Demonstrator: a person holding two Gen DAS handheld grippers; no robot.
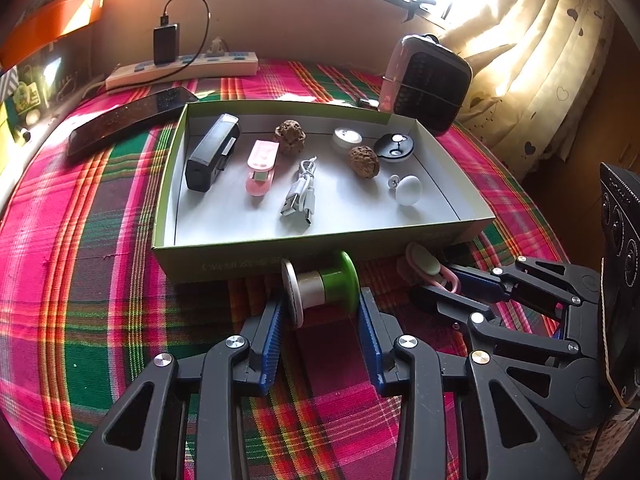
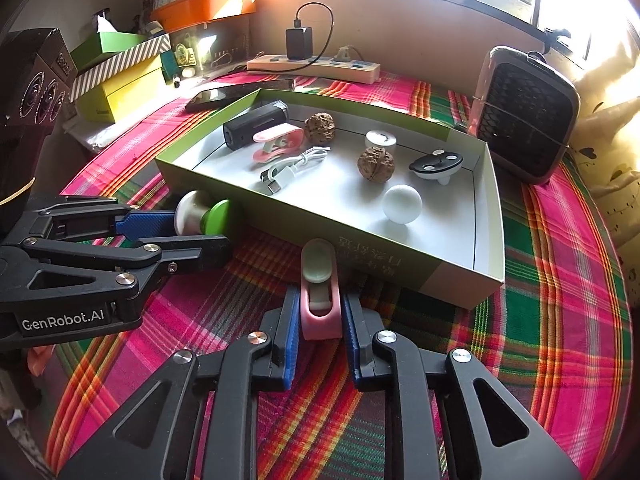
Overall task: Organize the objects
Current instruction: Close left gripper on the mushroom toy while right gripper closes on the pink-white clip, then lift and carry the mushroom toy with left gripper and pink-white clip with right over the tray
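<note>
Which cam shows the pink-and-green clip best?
Right wrist: the pink plastic clip with pale green pad sits centred between the right hand-held gripper fingers, full length visible. Left wrist shows it only sidelong, partly hidden behind that gripper.

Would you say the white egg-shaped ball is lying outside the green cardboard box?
No, the white egg-shaped ball rests on the pale floor inside the green cardboard box, near its front wall.

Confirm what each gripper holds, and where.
Left gripper clamps the spool across its end flanges. Right gripper pinches the pink clip by its sides.
</note>
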